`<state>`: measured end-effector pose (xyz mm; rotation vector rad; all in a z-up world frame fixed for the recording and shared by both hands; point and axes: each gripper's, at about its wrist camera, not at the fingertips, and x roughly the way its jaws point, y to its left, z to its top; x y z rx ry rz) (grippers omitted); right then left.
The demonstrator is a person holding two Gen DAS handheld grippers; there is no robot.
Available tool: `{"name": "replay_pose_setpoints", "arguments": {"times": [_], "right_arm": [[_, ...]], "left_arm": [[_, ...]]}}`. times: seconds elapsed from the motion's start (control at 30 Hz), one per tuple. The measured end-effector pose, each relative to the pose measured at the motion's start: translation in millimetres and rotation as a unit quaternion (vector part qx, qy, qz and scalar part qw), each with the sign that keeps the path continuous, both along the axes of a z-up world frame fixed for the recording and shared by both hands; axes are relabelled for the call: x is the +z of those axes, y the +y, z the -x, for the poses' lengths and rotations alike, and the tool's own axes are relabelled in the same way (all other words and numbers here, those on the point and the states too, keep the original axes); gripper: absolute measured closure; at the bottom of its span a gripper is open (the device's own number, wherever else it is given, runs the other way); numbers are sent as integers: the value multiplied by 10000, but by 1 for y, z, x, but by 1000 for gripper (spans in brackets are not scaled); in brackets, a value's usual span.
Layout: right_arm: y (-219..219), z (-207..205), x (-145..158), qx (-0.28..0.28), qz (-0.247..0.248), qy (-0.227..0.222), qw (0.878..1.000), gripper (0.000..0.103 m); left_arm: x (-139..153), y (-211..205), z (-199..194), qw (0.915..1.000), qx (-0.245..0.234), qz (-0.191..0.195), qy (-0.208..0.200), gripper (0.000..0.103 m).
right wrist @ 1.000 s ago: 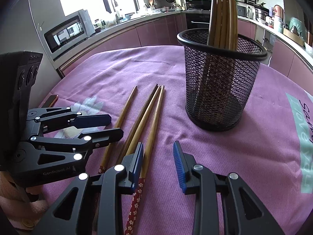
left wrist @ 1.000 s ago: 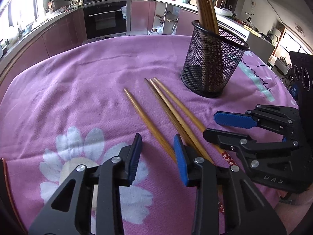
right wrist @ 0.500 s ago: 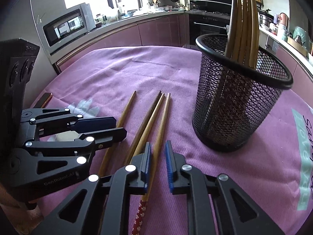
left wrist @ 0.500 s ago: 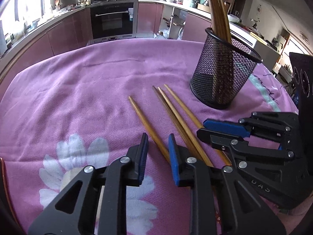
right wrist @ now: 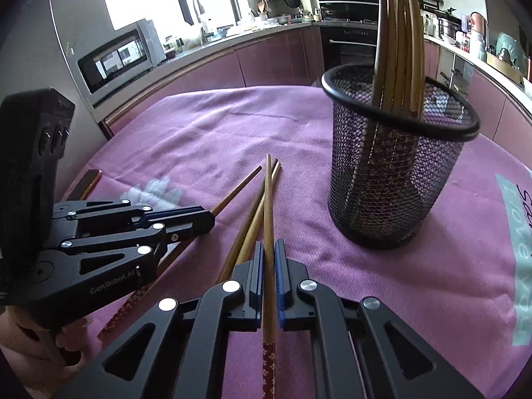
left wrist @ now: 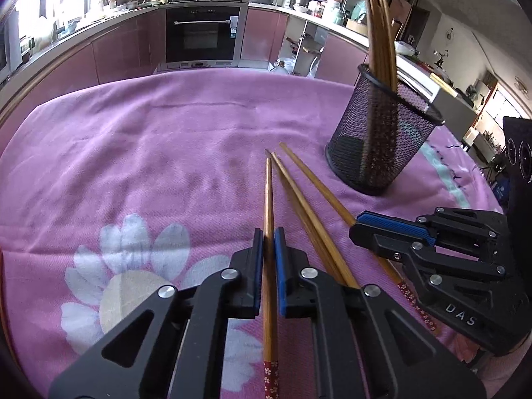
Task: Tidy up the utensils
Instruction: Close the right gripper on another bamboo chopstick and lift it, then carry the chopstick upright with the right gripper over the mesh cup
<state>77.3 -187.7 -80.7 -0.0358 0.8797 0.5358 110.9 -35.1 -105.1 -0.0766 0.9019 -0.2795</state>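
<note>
A black mesh holder (left wrist: 379,146) (right wrist: 392,179) stands upright on the pink cloth with several bamboo chopsticks in it. My left gripper (left wrist: 268,242) (right wrist: 209,221) is closing tight on one loose chopstick (left wrist: 268,196), blue pads pressed on both its sides, its red flowered end towards the camera. In the same way my right gripper (right wrist: 269,249) (left wrist: 357,229) closes tight on another chopstick (right wrist: 268,199). Two more chopsticks (left wrist: 299,206) (right wrist: 252,226) lie side by side on the cloth between the grippers. The holder is ahead and to the right of both grippers.
The pink tablecloth (left wrist: 166,166) carries a white daisy print (left wrist: 133,266) near the left gripper. A brown object (right wrist: 88,179) lies at the table's left edge. A hand (right wrist: 40,342) holds the left gripper. Kitchen cabinets and an oven stand beyond the table.
Both grippers went from open to shut, each on a chopstick. The left one's chopstick has swung into line with its fingers; the right one's likewise points straight ahead.
</note>
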Motion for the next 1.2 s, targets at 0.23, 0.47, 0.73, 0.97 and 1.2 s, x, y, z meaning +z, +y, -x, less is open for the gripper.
{"name": "replay_pose_setpoints", "arguments": {"times": [0.23, 0.47, 0.73, 0.97, 1.2], "right_arm": [[-11, 14, 22, 44, -335, -218, 9992, 98], [-27, 23, 45, -42, -650, -447, 9969, 98], [-49, 26, 69, -250, -940, -777, 9922, 98], [-67, 27, 93, -380, -1108, -1151, 9864, 98], [-77, 20, 120, -474, -1116, -1552, 9804, 98]], "left_arm": [[27, 6, 14, 9989, -185, 336, -273, 95], [60, 8, 26, 9940, -515, 843, -474, 96], [96, 7, 36, 9860, -800, 1219, -804, 95], [127, 4, 37, 9792, -922, 1409, -1132, 96], [157, -2, 28, 9747, -862, 1432, -1486, 96]]}}
